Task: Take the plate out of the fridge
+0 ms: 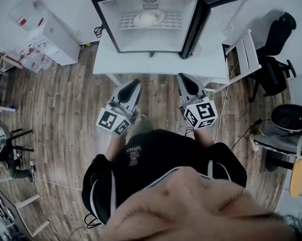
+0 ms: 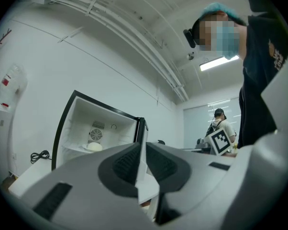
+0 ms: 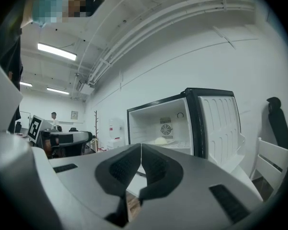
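**Item 1, fridge** (image 1: pixel 148 21): in the head view we find it at 12 o'clock, standing on a white table (image 1: pixel 103 59). Its door (image 1: pixel 218 11) is swung open toward 1 o'clock.

**Item 2, plate** (image 1: pixel 149 18): we see it lying on the wire shelf (image 1: pixel 126 21) inside the fridge, near the back wall. Both gripper views show it as a pale shape below the round fan grille (image 2: pixel 95 134).

**Item 3, left gripper** (image 1: pixel 132 84): we hold it short of the table's near edge, aimed at 12 o'clock. The jaws are narrow, with only a thin slit between the pads. We see nothing in that slit, only the fridge door's edge far behind it. Its marker cube (image 1: pixel 113 120) sits at the rear.

**Item 4, right gripper** (image 1: pixel 186 79): this one is level with the left and apart from it, also aimed at 12 o'clock. The jaws are pressed together along one line and hold nothing. Its marker cube (image 1: pixel 201 114) sits at the rear.

**Item 5, surroundings:** we note a wooden floor (image 1: pixel 65 109), a water dispenser (image 1: pixel 45 31) at 10 o'clock and a black office chair (image 1: pixel 276 59) at 2 o'clock.
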